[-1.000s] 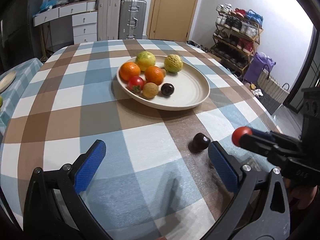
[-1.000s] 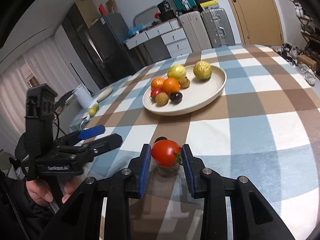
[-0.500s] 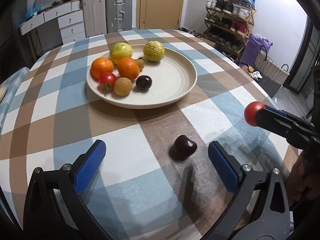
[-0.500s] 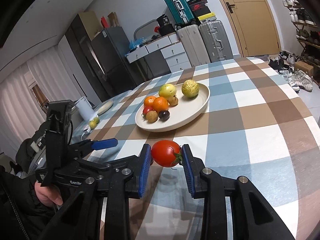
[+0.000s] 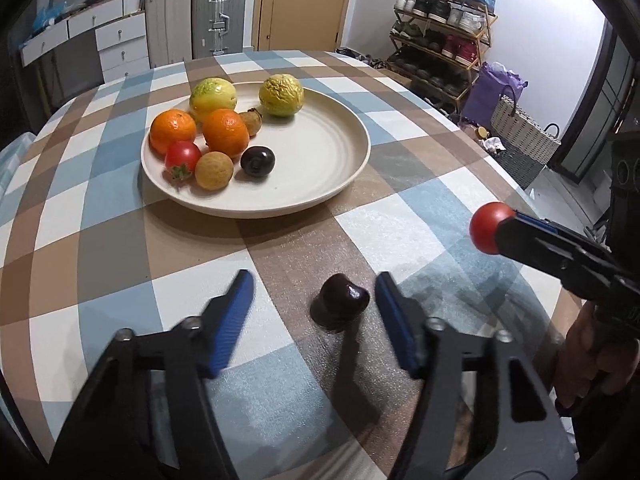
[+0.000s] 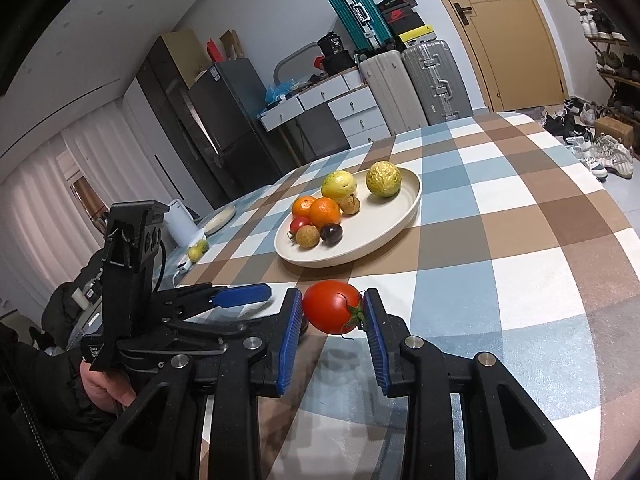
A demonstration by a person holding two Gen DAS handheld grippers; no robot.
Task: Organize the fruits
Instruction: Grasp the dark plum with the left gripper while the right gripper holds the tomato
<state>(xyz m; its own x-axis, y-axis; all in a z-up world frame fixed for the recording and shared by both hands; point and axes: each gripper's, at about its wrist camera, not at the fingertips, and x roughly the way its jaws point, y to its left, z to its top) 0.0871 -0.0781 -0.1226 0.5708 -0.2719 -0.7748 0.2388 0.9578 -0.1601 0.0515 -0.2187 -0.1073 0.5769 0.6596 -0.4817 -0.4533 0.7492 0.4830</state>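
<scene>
A cream plate [image 5: 320, 168] [image 6: 396, 216] on the checked table holds two oranges [image 5: 224, 132], a yellow-green fruit, a wrinkled yellow fruit [image 5: 281, 89], a small tomato [image 5: 182, 155], a tan round fruit and a dark plum [image 5: 258, 161]. A dark red-brown fruit [image 5: 340, 305] lies on the cloth between the pads of my left gripper [image 5: 312, 304], which is open, its jaws narrowed and blurred. My right gripper [image 6: 333, 312] is shut on a red tomato [image 6: 332, 312] [image 5: 490, 226], held above the table to the right of the left gripper.
Suitcases [image 5: 216, 16], white drawers and a door stand behind the table. A shoe rack [image 5: 440, 52] and a woven basket [image 5: 524, 140] are at the right. A second plate [image 6: 220, 218], a white jug and a yellow-green fruit [image 6: 198, 250] sit at the table's far left.
The left gripper has moved forward around the dark fruit and its jaws have narrowed. The right gripper has lifted the tomato higher.
</scene>
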